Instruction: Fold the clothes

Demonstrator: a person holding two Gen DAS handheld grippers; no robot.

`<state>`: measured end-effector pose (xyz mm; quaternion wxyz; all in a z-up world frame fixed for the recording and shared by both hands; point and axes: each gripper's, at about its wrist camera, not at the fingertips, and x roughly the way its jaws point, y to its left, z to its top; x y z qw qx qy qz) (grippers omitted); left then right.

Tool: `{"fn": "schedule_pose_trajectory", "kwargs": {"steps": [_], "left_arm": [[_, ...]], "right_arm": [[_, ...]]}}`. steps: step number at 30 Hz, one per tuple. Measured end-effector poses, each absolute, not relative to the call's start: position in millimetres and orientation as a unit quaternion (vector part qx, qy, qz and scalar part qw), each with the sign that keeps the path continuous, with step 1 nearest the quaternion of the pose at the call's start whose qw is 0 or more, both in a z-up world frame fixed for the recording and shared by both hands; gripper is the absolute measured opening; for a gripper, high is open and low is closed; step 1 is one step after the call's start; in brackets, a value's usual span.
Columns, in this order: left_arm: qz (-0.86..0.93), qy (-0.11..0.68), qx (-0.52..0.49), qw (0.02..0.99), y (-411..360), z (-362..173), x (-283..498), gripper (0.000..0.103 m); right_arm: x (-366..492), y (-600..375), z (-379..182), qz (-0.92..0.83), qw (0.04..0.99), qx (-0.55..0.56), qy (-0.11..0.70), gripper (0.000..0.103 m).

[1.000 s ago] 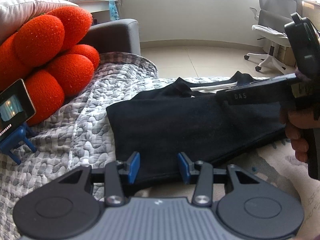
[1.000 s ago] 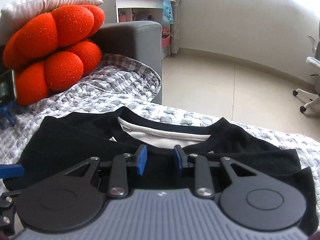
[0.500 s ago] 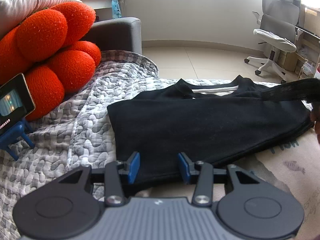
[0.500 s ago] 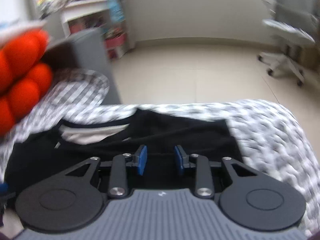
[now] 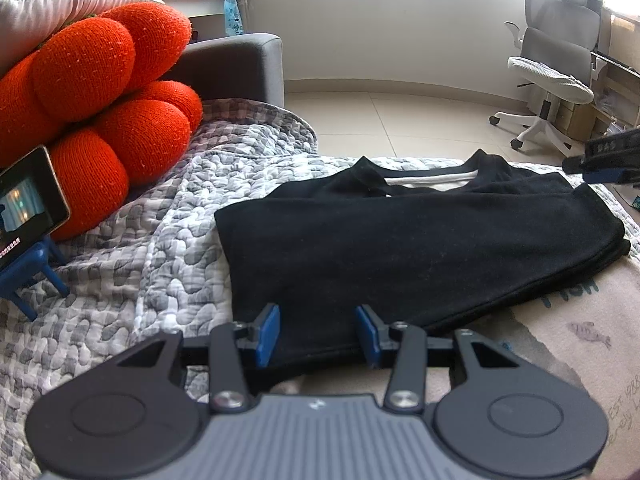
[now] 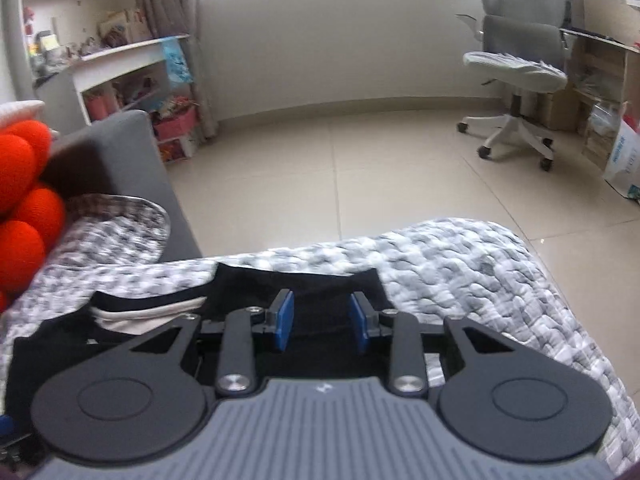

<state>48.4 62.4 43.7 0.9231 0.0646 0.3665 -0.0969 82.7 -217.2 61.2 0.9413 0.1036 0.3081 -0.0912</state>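
Observation:
A black T-shirt [image 5: 400, 248] with a white inner collar lies folded on a grey quilted blanket [image 5: 160, 208]. My left gripper [image 5: 318, 334] is open, its blue pads just over the shirt's near edge, holding nothing. My right gripper [image 6: 320, 322] is open above the shirt's collar end [image 6: 304, 284], empty. Part of the right gripper [image 5: 608, 160] shows at the right edge of the left wrist view.
A big orange knitted cushion [image 5: 100, 120] and a phone on a blue stand [image 5: 28, 204] sit at the left. A grey sofa arm [image 5: 236, 64] stands behind. A printed beige cloth [image 5: 560, 340] lies under the shirt's right side. An office chair [image 6: 516, 68] stands on the tiled floor.
My right gripper has swung right and lifted away from the shirt's middle, now toward its collar end. The left gripper has stayed over the near edge.

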Motion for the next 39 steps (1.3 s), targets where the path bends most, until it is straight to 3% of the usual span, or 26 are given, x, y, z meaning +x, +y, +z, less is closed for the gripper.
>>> {"fn": "schedule_pose_trajectory", "kwargs": {"steps": [4,8,19,25,28,32,39], "left_arm": [[-0.098,0.368,0.062,0.923,64,45,49,0.044],[-0.106,0.368,0.049,0.922,70,47,49,0.044],[-0.117,0.336,-0.119,0.927,125,59,74,0.040],[-0.138,0.301,-0.130,0.934,108,53,94,0.036],[-0.126,0.321,-0.118,0.931,104,43,107,0.036],[-0.114,0.337,-0.152,0.922,119,29,119,0.026],[-0.084,0.330,-0.165,0.926,134,39,116,0.025]], "right_arm": [[81,-203,62,-0.061,0.935,0.094,0.336,0.040],[89,-188,36,-0.047,0.905,0.053,0.419,0.040],[89,-163,38,-0.029,0.914,0.014,0.405,0.042],[88,-158,36,-0.019,0.914,0.011,0.404,0.042],[89,-159,33,-0.017,0.913,0.018,0.406,0.043],[90,-160,31,-0.014,0.913,0.020,0.408,0.044],[89,-163,33,-0.012,0.913,0.029,0.406,0.044]]}}
